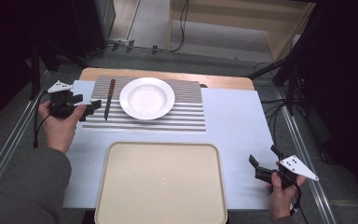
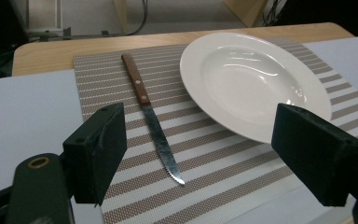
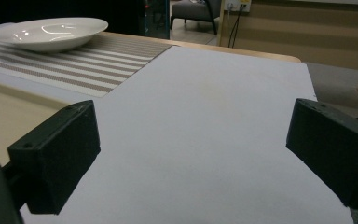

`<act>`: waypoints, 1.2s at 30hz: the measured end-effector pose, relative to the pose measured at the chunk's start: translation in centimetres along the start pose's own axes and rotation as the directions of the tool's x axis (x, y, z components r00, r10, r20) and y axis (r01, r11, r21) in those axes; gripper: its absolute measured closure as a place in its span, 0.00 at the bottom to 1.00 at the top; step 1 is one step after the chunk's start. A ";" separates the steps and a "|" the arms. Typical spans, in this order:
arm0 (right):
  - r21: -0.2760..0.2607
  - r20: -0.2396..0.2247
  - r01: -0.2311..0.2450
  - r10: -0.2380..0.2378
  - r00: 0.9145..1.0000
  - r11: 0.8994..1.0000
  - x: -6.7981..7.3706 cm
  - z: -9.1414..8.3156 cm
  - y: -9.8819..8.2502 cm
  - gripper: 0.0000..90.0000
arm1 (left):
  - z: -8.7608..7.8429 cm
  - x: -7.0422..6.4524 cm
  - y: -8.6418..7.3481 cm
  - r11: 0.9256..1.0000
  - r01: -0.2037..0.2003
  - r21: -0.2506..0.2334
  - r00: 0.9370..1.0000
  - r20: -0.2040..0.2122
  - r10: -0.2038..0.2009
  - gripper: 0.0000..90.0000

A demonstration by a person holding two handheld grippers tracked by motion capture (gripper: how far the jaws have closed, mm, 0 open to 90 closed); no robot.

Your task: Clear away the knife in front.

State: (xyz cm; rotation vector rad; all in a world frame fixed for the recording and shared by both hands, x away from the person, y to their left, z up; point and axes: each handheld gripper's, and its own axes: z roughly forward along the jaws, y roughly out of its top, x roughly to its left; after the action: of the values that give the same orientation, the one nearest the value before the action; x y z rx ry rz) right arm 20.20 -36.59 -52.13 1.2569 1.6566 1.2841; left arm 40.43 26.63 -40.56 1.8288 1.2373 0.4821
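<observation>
A knife [image 2: 151,125] with a reddish wooden handle and a serrated steel blade is lying on the striped placemat [image 1: 186,114] at upper centre of the high view, just left of the white plate [image 1: 147,98]. The left tongs [image 1: 81,106] are being held wide apart beside it, gripping nothing. The right tongs [image 1: 261,164], at lower right, are also being held wide, empty, over the bare bench [image 1: 242,130]. A beige tray [image 1: 161,184] is lying at bottom centre.

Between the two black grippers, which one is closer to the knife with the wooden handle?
The left gripper. It hovers open at the striped placemat's edge, beside the wooden-handled knife. The right gripper is at the table's near right corner, past the beige tray.
</observation>
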 end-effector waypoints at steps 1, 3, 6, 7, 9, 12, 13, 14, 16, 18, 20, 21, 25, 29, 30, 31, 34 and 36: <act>0.000 0.000 0.000 0.000 1.000 1.000 0.0 0.0 0.0 0.02 | 0.0 0.0 0.0 1.000 0.000 0.000 1.000 0.000 0.000 0.20; 0.000 0.000 0.000 0.000 1.000 1.000 0.0 0.0 0.0 0.02 | 0.6 0.3 0.4 1.000 0.009 0.013 1.000 -0.001 -0.009 0.22; -0.001 0.001 0.000 0.000 1.000 1.000 0.0 0.0 0.0 0.02 | 1.5 0.5 1.1 0.999 0.009 0.035 1.000 -0.017 -0.009 0.24; -0.002 0.001 -0.001 0.001 1.000 1.000 0.0 0.0 0.0 0.02 | 1.8 0.6 1.3 0.999 0.004 0.046 1.000 -0.022 -0.003 0.24; -0.002 0.001 -0.001 0.001 1.000 1.000 0.0 0.0 0.0 0.02 | 2.4 0.8 1.8 0.998 0.007 0.057 0.999 -0.032 -0.005 0.25; -0.002 0.002 -0.002 0.002 1.000 1.000 0.0 0.0 0.0 0.02 | 3.5 1.1 2.3 0.997 0.015 0.080 0.999 -0.036 -0.012 0.25; -0.001 0.002 -0.002 0.002 1.000 1.000 0.0 0.0 0.0 0.02 | 3.8 1.2 2.5 0.996 0.022 0.087 0.999 -0.033 -0.019 0.25; 0.000 0.003 -0.002 0.002 1.000 1.000 0.0 0.0 0.0 0.02 | 4.1 1.3 2.7 0.995 0.029 0.095 0.999 -0.035 -0.025 0.26; 0.002 0.006 0.001 -0.001 1.000 1.000 0.0 0.0 0.0 0.02 | 5.2 1.6 3.0 0.992 0.042 0.121 0.998 -0.054 -0.035 0.30; 0.002 0.005 -0.001 0.001 1.000 1.000 0.0 0.0 0.0 0.02 | 6.0 1.7 3.3 0.989 0.050 0.142 0.997 -0.071 -0.040 0.34; 0.001 0.006 -0.003 0.003 1.000 1.000 0.0 0.0 0.0 0.02 | 6.7 1.7 3.7 0.986 0.054 0.158 0.996 -0.078 -0.042 0.37; 0.001 0.006 -0.003 0.003 1.000 1.000 0.0 0.0 0.0 0.02 | 6.7 1.7 3.7 0.986 0.054 0.158 0.996 -0.078 -0.042 0.38; 0.006 0.009 0.001 -0.001 1.000 1.000 0.0 0.0 0.0 0.02 | 8.1 1.9 4.4 0.980 0.070 0.186 0.994 -0.092 -0.053 0.45; 0.009 0.011 -0.004 0.004 1.000 1.000 0.0 0.1 0.0 0.02 | 9.6 2.1 5.0 0.970 0.082 0.229 0.991 -0.117 -0.057 0.54; 0.009 0.011 -0.004 0.004 1.000 1.000 0.0 0.1 0.0 0.02 | 10.0 2.1 5.1 0.967 0.083 0.240 0.991 -0.120 -0.055 0.54; 0.010 0.014 -0.005 0.005 1.000 1.000 0.0 0.1 0.0 0.02 | 10.4 2.2 5.2 0.964 0.088 0.253 0.991 -0.121 -0.058 0.54; 0.011 0.013 -0.004 0.004 1.000 1.000 0.0 0.1 0.0 0.02 | 11.5 2.5 5.4 0.952 0.117 0.281 0.987 -0.136 -0.081 0.57; 0.009 0.013 -0.005 0.005 1.000 1.000 0.0 0.1 0.0 0.02 | 12.4 2.7 5.5 0.940 0.128 0.317 0.985 -0.152 -0.083 0.59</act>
State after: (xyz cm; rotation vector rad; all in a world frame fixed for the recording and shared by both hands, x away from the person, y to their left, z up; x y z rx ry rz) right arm 20.25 -36.53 -52.18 1.2734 1.6532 1.2705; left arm 53.42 22.84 -43.47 2.0148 1.5772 0.3625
